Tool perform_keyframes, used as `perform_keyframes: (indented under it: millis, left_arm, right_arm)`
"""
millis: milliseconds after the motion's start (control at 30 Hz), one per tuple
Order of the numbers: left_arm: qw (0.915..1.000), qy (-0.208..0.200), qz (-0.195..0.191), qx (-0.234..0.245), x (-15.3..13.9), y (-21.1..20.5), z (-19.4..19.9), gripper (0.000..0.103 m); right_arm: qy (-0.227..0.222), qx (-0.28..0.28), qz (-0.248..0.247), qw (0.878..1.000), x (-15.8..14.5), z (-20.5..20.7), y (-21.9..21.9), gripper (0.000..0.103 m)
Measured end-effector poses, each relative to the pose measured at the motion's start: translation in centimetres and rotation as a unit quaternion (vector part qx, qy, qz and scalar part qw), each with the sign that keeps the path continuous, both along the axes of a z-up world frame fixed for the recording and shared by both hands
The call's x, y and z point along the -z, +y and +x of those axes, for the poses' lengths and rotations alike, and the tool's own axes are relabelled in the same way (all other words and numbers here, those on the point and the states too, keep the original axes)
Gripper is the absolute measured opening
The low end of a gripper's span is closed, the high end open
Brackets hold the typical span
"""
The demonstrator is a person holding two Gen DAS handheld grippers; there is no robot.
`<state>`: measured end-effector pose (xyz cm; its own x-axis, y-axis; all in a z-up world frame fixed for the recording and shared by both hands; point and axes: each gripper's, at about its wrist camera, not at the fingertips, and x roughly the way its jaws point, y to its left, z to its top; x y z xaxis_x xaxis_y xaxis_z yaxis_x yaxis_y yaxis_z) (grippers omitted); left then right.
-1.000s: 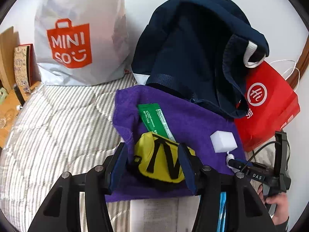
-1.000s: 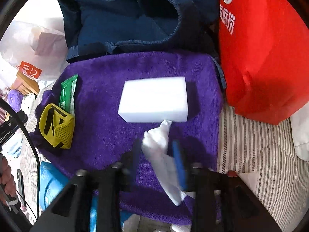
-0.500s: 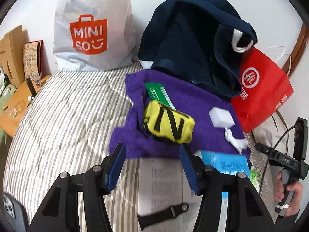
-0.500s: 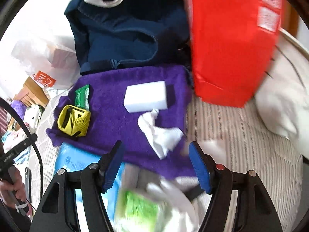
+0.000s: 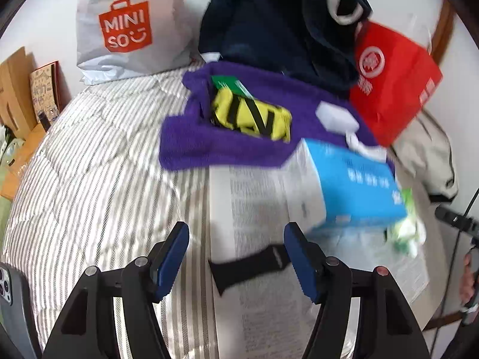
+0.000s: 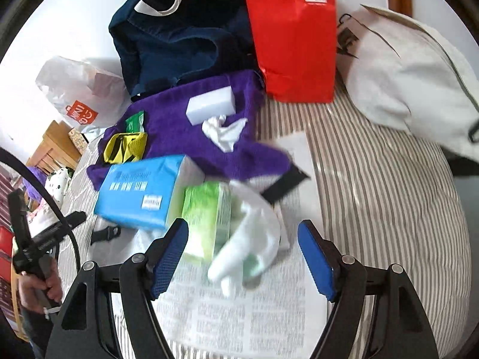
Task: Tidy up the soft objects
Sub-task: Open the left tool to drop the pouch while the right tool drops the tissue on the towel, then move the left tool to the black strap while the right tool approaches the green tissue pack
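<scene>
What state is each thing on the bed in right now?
Left gripper: fingers opening, nothing between them.
Right gripper: fingers opening, nothing gripped.
Yellow pouch: lying on the purple towel.
Sponge: flat on the towel.
Tissue: crumpled beside the sponge.
Red bag: upright.

Left tongs at lower centre of the frame, jaws opening, nothing between them. Right tongs likewise at lower centre, jaws opening, empty.
</scene>
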<state>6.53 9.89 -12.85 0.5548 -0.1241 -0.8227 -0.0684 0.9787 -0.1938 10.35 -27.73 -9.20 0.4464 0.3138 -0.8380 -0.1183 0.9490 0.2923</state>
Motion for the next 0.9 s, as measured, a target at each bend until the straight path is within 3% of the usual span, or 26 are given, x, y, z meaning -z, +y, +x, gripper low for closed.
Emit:
perform_keyframes:
  millis: [167,333,433,533,633,700,900]
  left_arm:
    - [0.9991,0.006,0.022,0.036,1.5,-1.3,-1.7,0.066]
    - [0.9954,0.01,0.072,0.063,2.7,-2.7,-1.9,0.066]
    - [0.9925,0.004,0.104,0.065,3.2,-3.4,-1.4,0.068]
    - [0.9925,-0.003,0.11,0.053,3.2,-3.4,-0.8,0.068]
    - [0.9942,-0.009,0.1,0.039,3.3,-3.1,-0.6,0.064]
    - [0.9951,-0.019,0.09,0.038,3.2,-3.0,-1.1,0.046]
    - [0.9979,-0.023,0.056,0.024,2.3,-2.1,-2.3,0.046]
  right_arm:
    - [-0.001,0.002,0.007,1.0,0.2,-2.3,-0.2,0.075]
    - [-0.002,-0.002,0.017,1.0,0.2,-3.8,0.1,0.075]
    - [-0.005,-0.001,0.018,1.0,0.2,-4.5,0.2,0.075]
    - [-0.001,-0.001,0.02,1.0,0.4,-5.1,0.3,0.075]
    - [0.001,-0.003,0.018,1.0,0.6,-5.4,0.5,0.075]
    - [0.002,-0.005,0.019,1.0,0.7,-5.6,0.5,0.075]
    - [0.008,-0.017,0.025,1.0,1.3,-5.7,1.3,0.075]
